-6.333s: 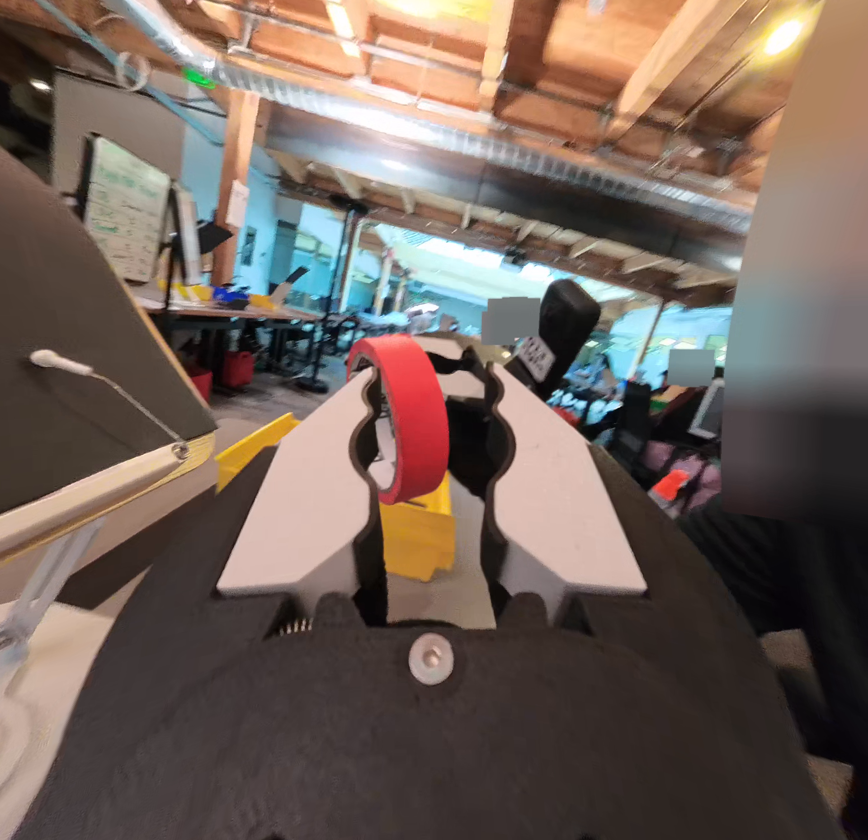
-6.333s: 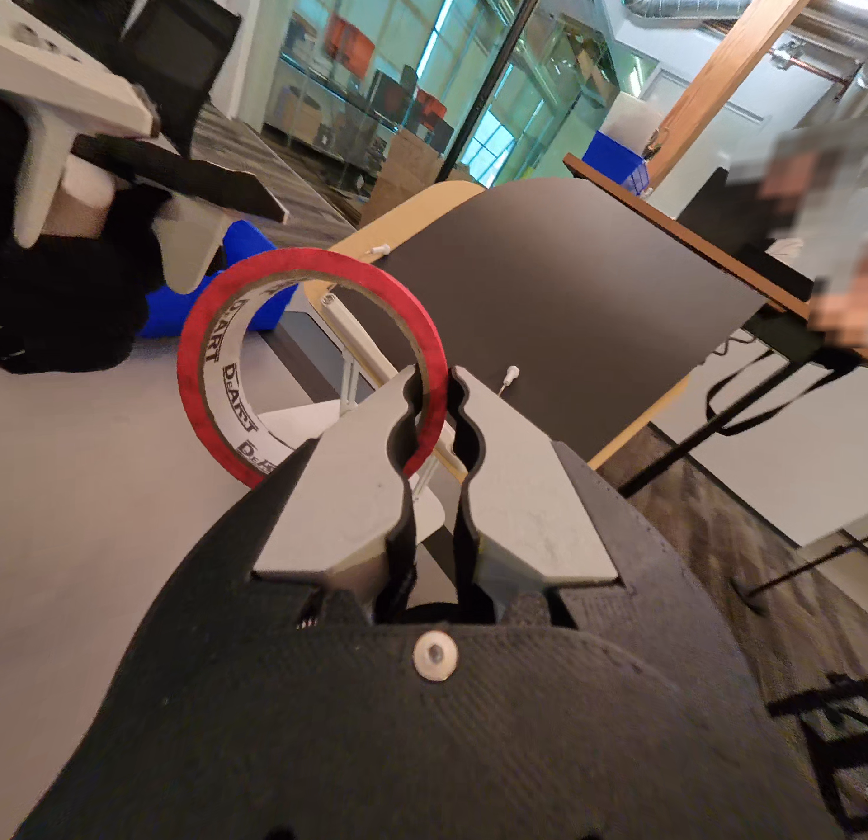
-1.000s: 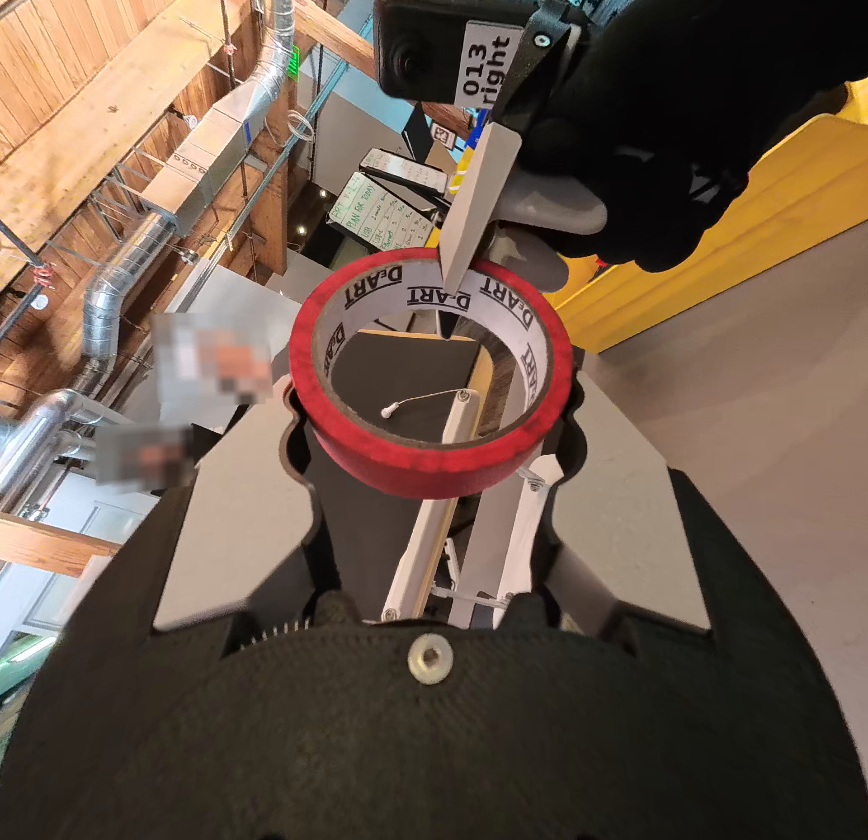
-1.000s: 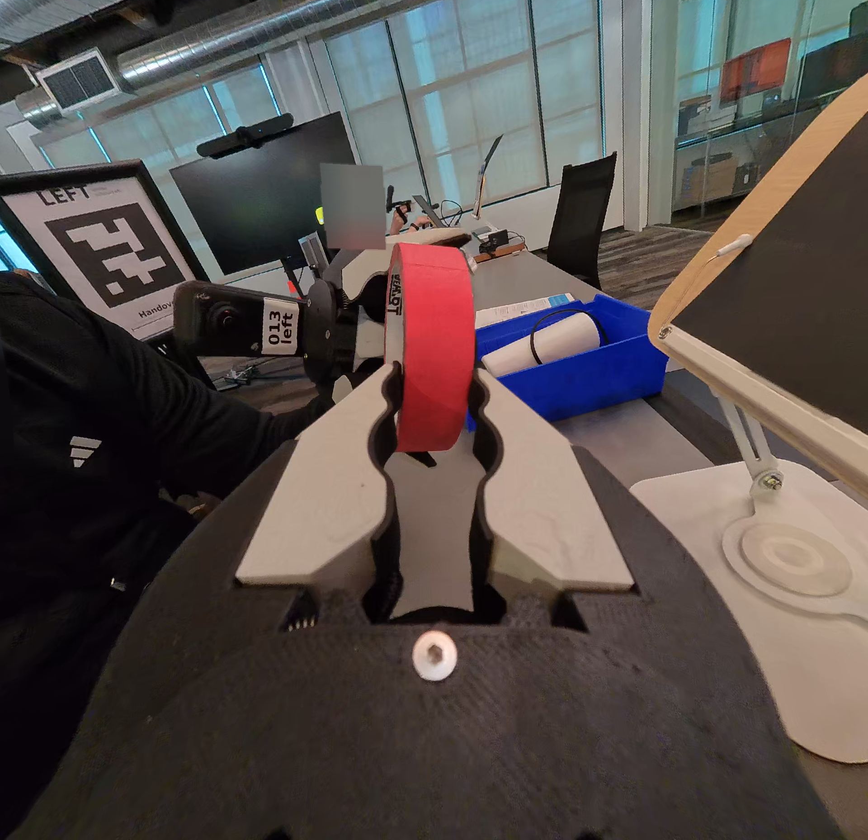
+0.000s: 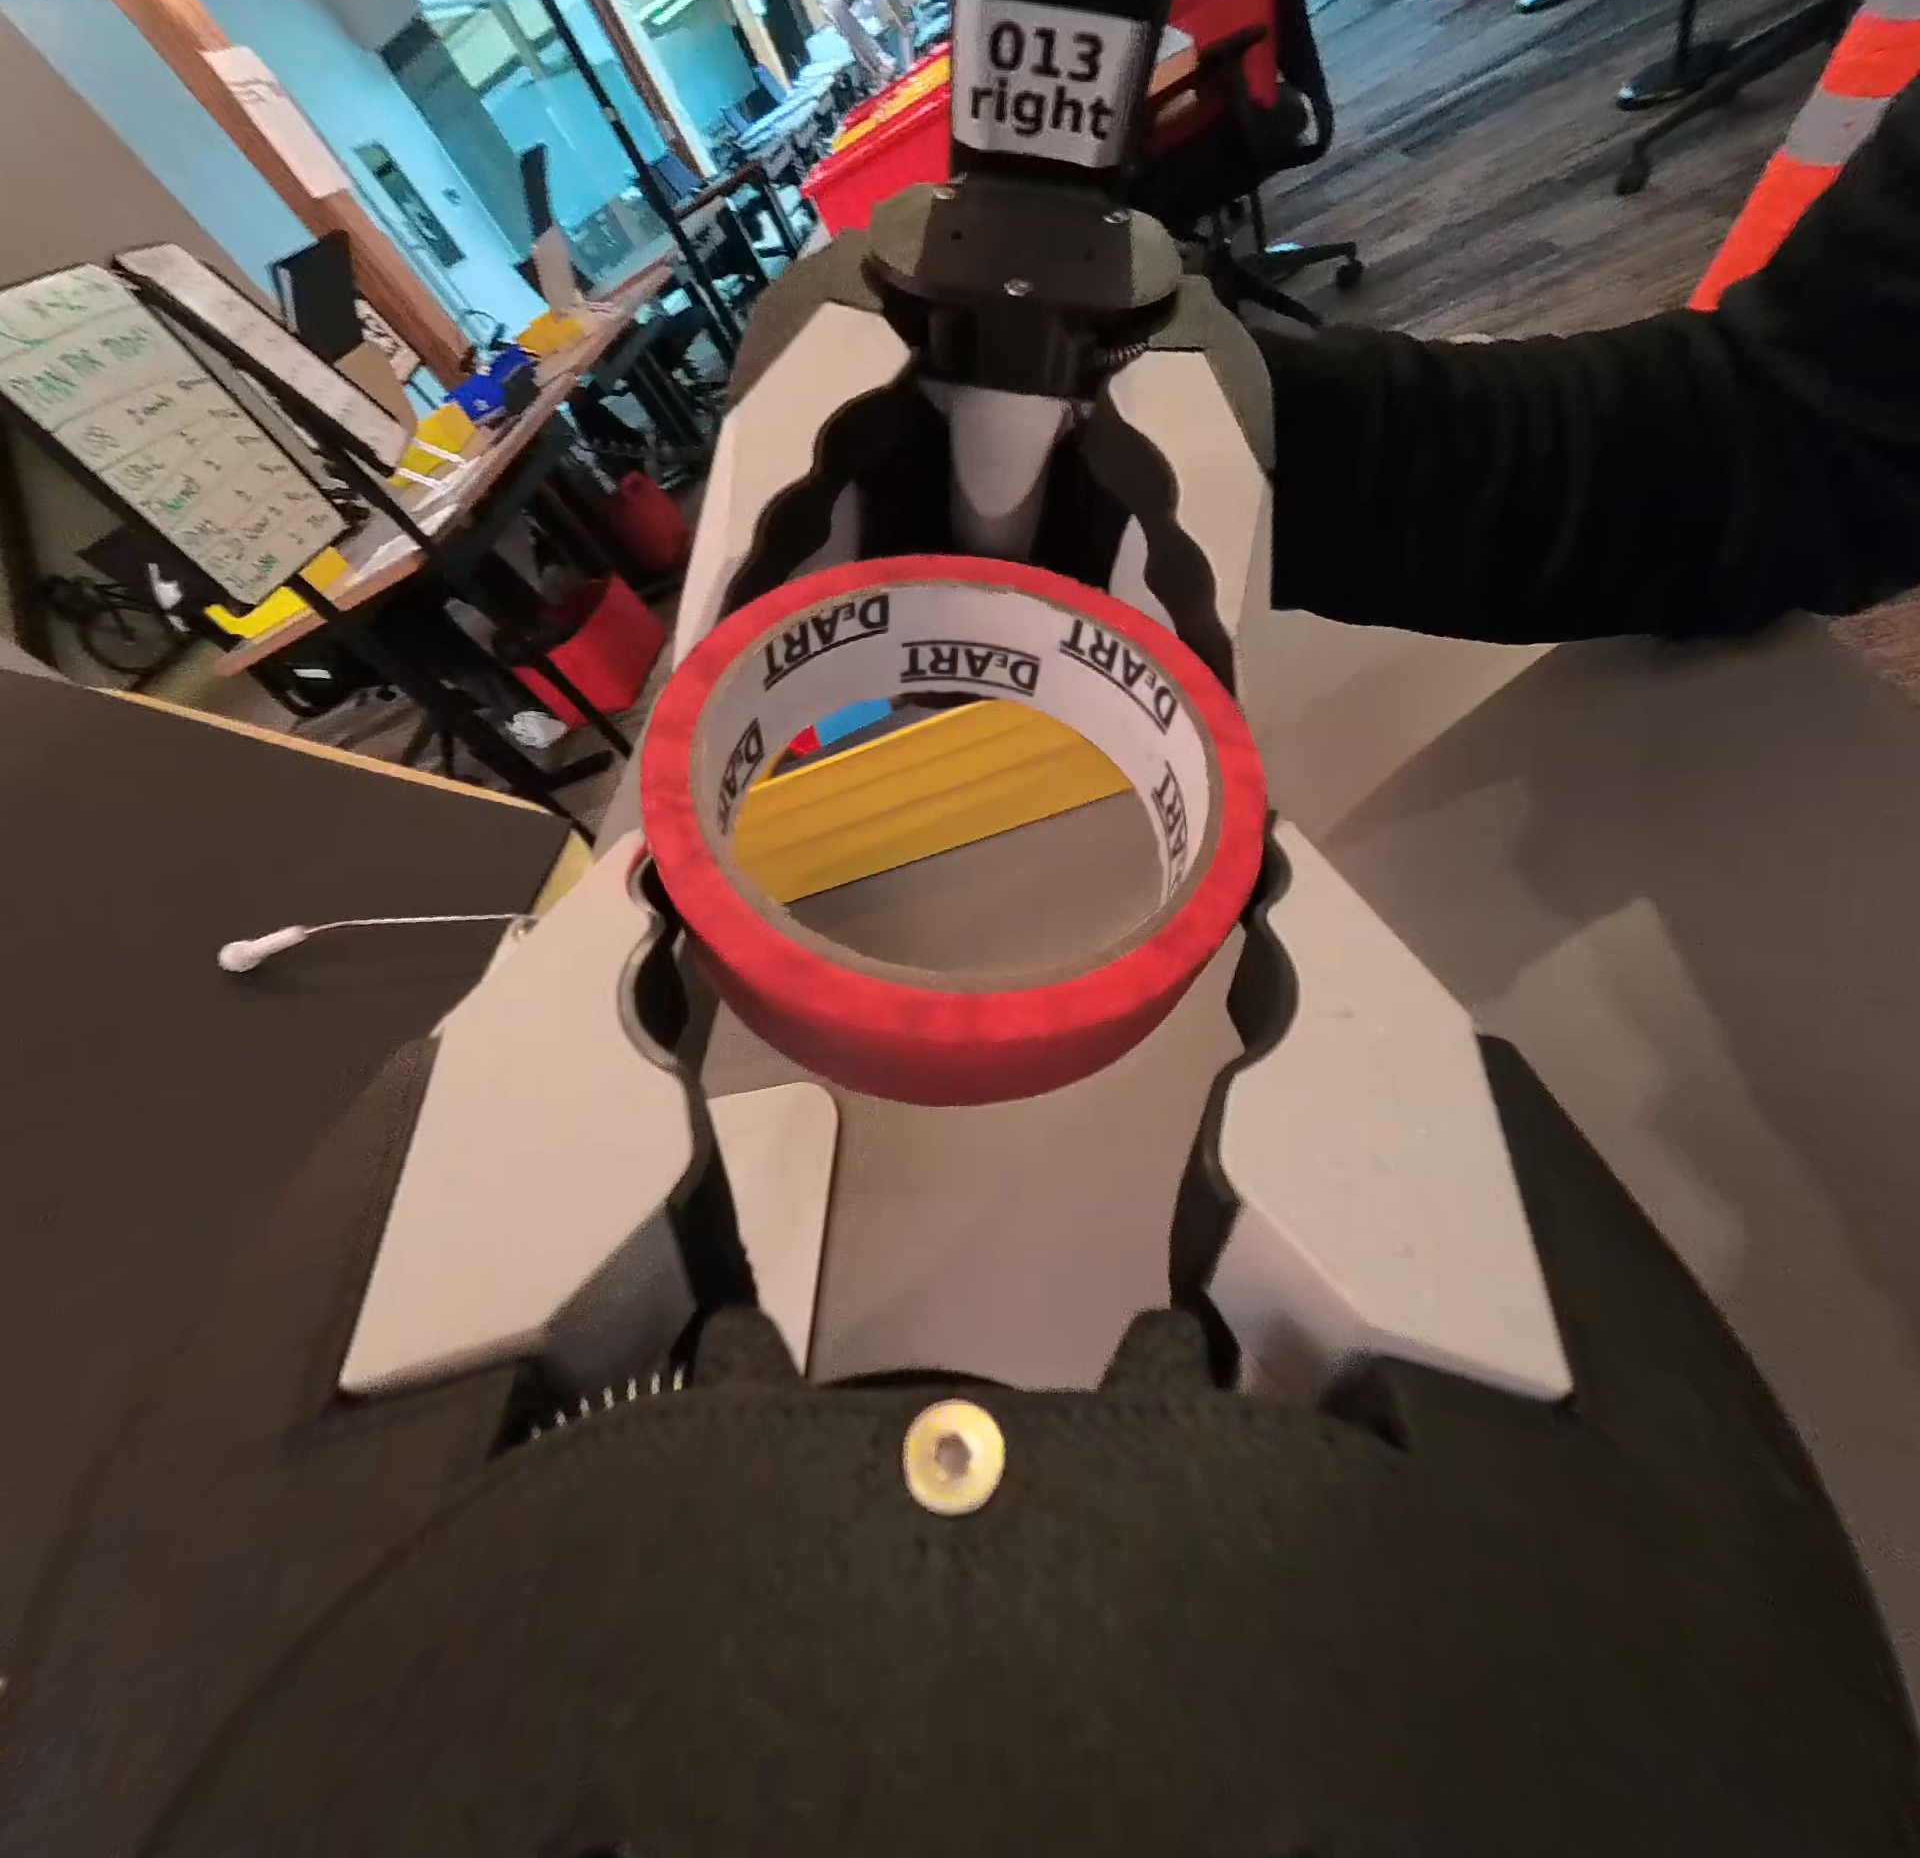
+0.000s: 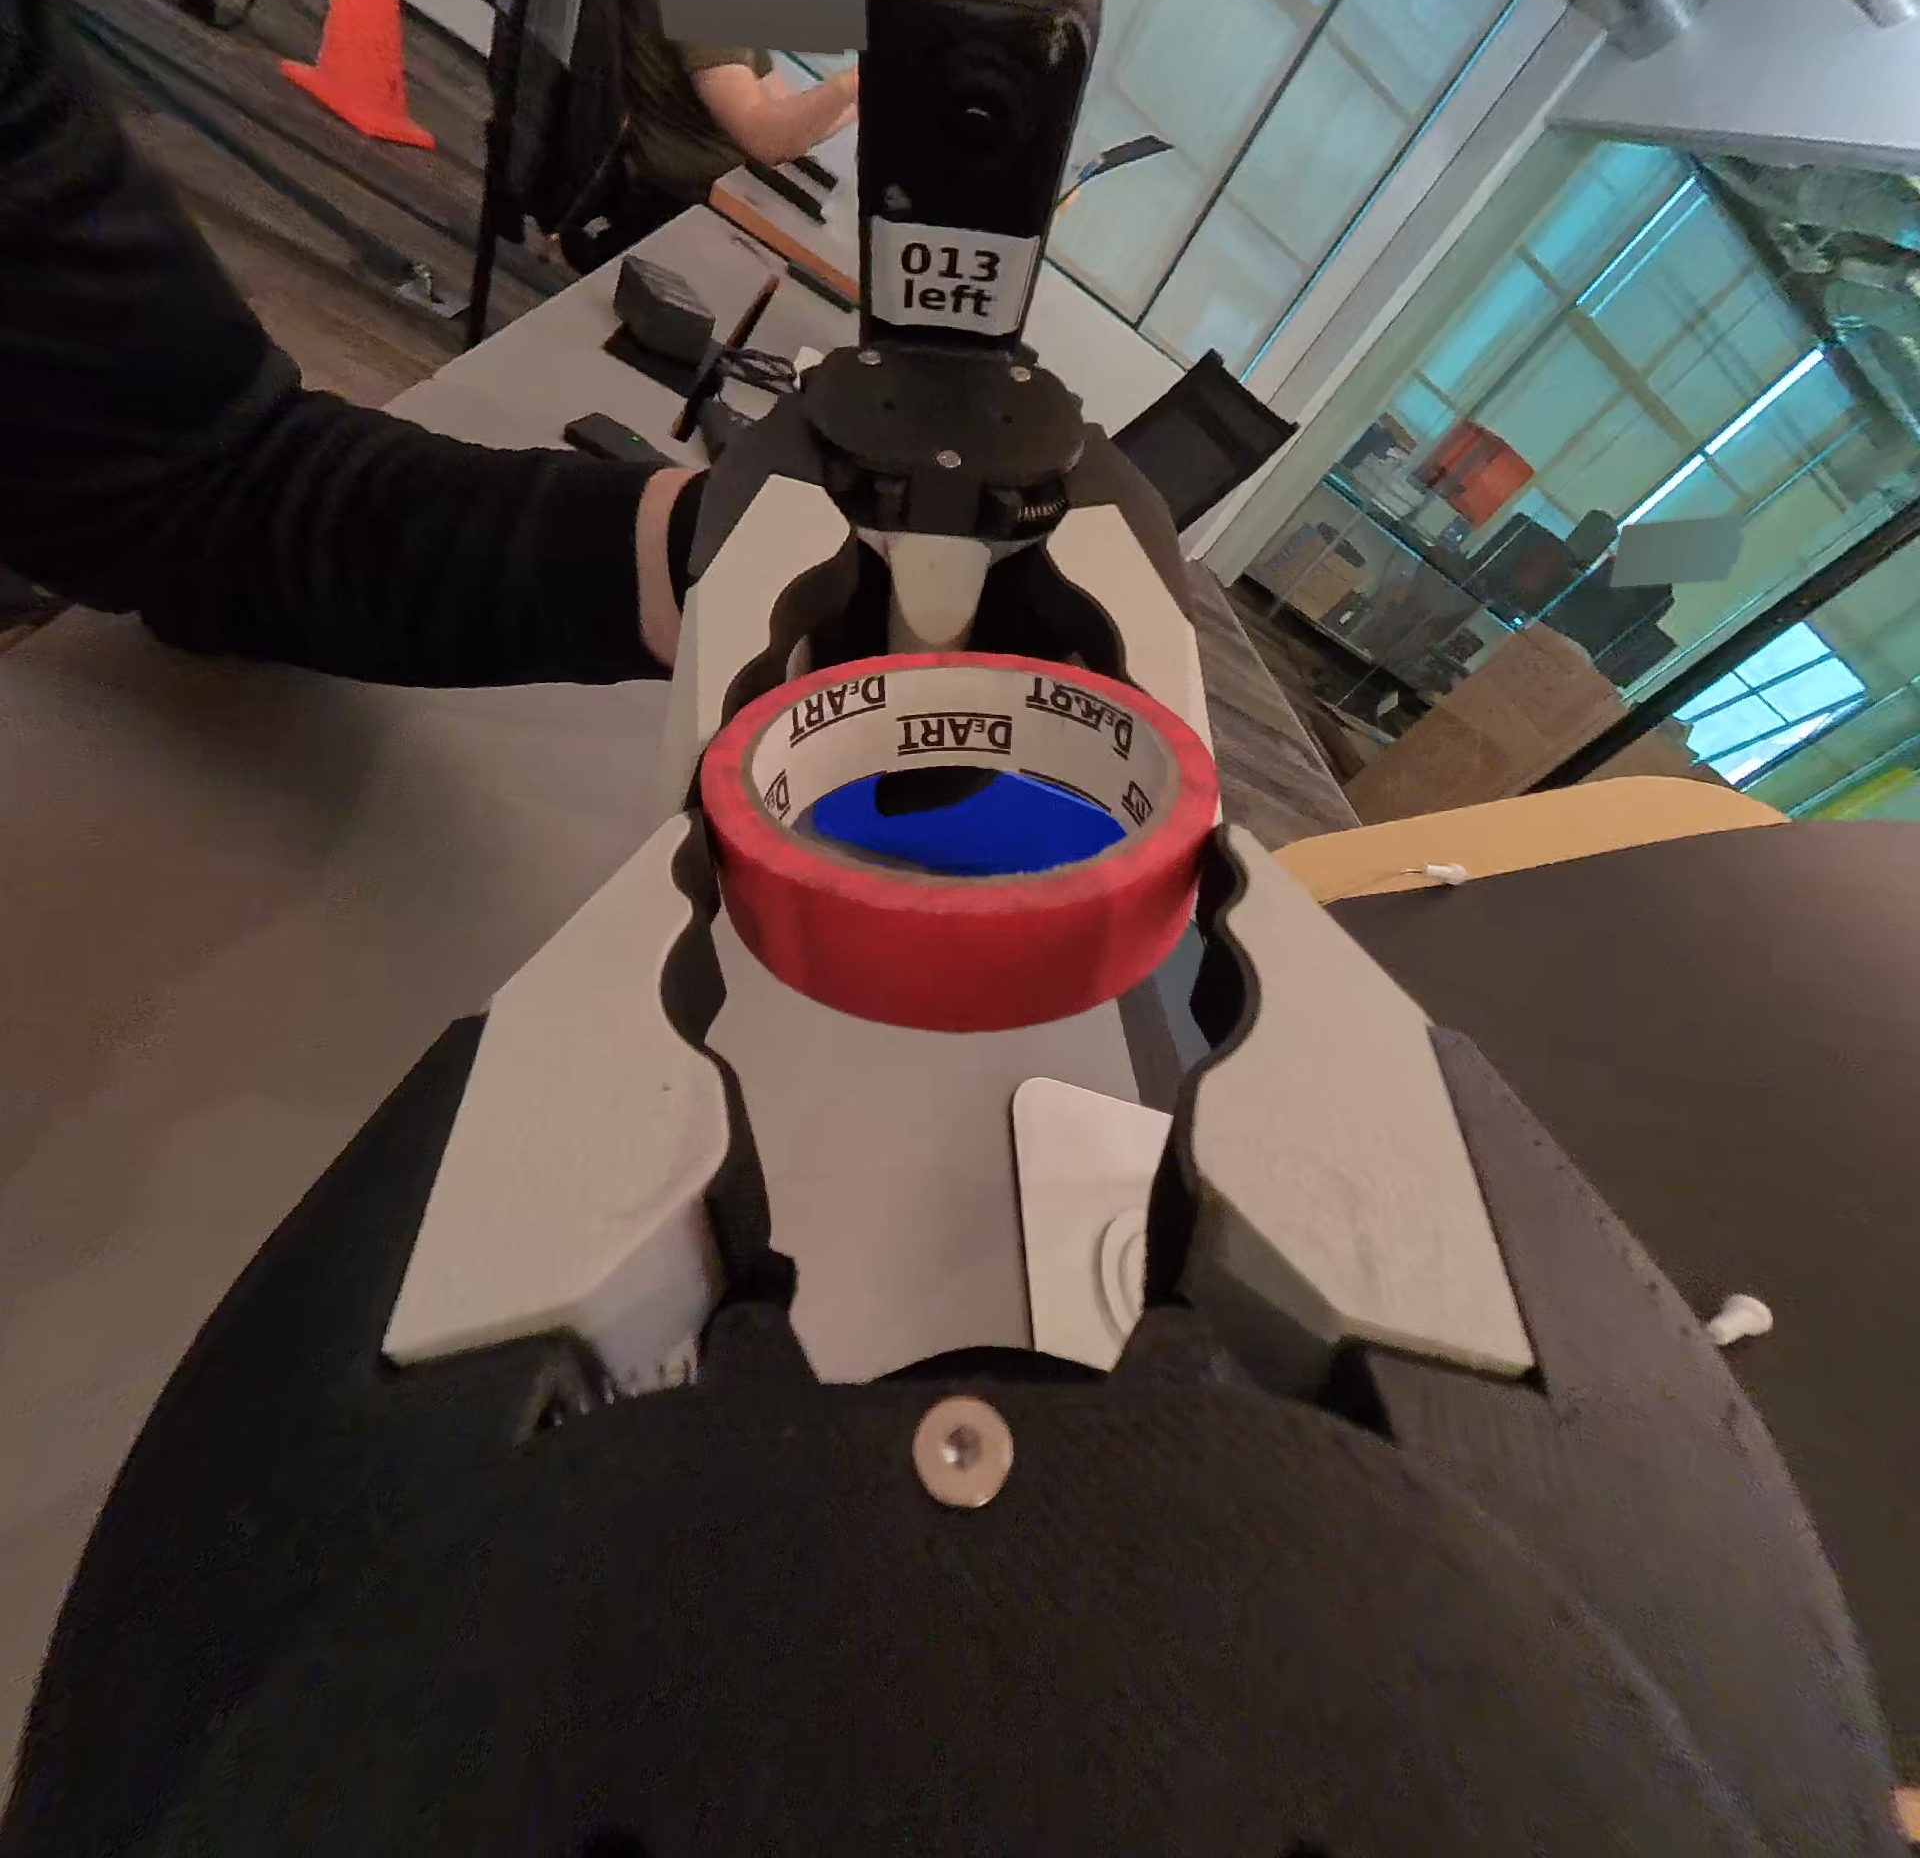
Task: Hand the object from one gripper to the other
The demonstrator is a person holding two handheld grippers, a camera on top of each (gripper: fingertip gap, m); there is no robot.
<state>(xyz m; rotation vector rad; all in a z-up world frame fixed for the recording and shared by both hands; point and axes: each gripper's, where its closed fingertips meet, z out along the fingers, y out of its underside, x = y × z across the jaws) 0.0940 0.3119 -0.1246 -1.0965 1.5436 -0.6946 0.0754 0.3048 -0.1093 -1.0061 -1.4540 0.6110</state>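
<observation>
The tape roll (image 5: 951,1029) has a matt red outside, faintly crinkled, over a smooth white paper-lined core. The left gripper (image 5: 951,863) has smooth matt grey plastic fingers (image 5: 540,1112) on a rough, grainy black body with one shiny metal screw (image 5: 953,1457). The right gripper (image 6: 956,852) looks the same. The table (image 6: 260,873) is smooth matt grey; the black board (image 5: 208,873) is matt, its edge pale wood.

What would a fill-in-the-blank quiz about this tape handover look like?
1. The tape roll is ___ on the outside.
2. The left gripper and the right gripper face each other, so ___ grippers flank the roll.
3. In the right wrist view, the thing seen through the roll's hole is ___.
4. The traffic cone is ___.

Missing words: red; both; blue; orange.
</observation>
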